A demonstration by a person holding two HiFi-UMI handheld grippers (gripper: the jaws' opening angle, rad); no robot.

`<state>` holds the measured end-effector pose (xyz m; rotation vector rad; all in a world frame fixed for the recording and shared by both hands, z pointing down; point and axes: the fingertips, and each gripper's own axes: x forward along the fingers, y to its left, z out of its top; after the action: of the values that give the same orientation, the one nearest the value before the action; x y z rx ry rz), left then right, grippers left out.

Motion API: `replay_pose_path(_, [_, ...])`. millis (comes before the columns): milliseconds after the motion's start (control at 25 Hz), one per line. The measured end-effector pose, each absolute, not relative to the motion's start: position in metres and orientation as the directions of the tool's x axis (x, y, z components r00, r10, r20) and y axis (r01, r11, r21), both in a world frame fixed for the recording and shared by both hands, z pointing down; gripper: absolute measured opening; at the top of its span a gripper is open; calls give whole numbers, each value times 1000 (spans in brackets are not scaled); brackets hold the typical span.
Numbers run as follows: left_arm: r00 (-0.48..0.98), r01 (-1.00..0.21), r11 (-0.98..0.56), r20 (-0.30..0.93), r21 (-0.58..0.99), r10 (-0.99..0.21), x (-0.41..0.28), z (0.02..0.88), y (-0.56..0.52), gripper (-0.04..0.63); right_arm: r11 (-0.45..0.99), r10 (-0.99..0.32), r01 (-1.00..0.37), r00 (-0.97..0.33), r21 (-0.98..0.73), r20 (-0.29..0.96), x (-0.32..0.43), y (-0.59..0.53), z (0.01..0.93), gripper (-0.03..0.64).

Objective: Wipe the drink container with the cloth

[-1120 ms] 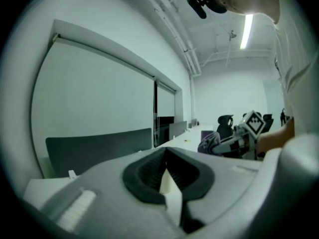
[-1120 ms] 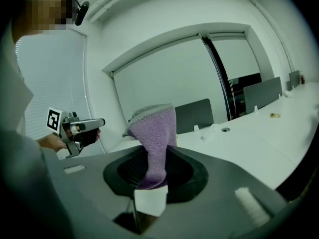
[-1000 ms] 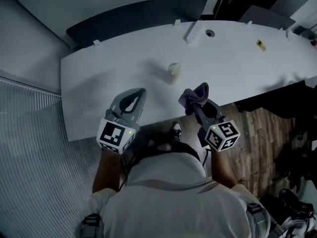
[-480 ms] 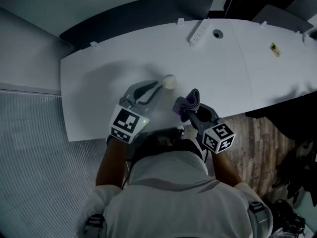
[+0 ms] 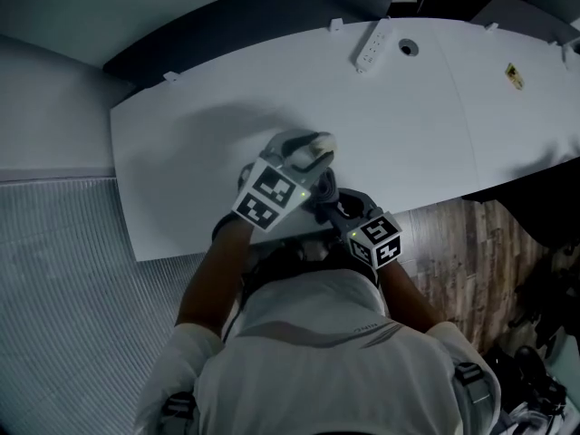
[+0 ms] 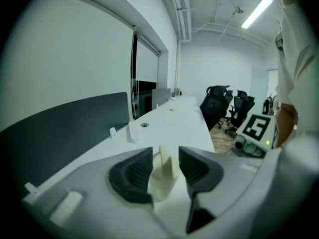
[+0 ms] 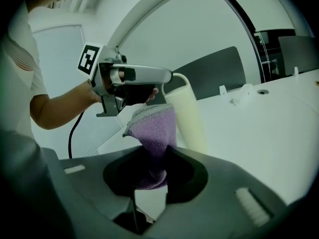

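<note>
Two grippers meet over the near part of the white table, where the cream drink container stands. The left gripper is opening its jaws, with the container between them but not pressed. The right gripper pinches the purple cloth, just beside the container. I judge that the step in hand is taking hold before wiping. Next, the left jaws must close to steady the container, and then the cloth goes against its side. The right gripper view shows the container's tall side and what seems a handle, while the head view shows only its top.
</note>
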<state>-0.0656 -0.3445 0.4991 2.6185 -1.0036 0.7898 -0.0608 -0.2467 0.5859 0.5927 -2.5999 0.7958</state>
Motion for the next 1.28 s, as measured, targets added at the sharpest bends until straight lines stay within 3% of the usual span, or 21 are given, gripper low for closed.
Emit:
replay_pose_path(320, [596, -653, -757, 603, -20, -531, -64, 514, -346, 106, 771, -269, -446, -875, -455, 402, -101, -261, 588, 95])
replay_pose_path(480, [594, -640, -768, 611, -35, -523, -62, 519, -344, 81, 732, -320, -474, -873, -489, 367, -112, -278, 587, 95])
replay_pose_path(800, [605, -650, -760, 607, 1, -516, -64, 521, -344, 69, 475, -442, -499, -848, -725, 293, -100, -302, 602, 106])
replay_pose_path(1080, [616, -657, -753, 596, 29, -515, -64, 521, -344, 69, 308, -429, -584, -790, -751, 439, -100, -302, 651, 106])
replay_pose_path(1280, [626, -664, -745, 590, 59, -511, -66, 521, -345, 69, 307, -405, -629, -766, -714, 500, -102, -303, 671, 106])
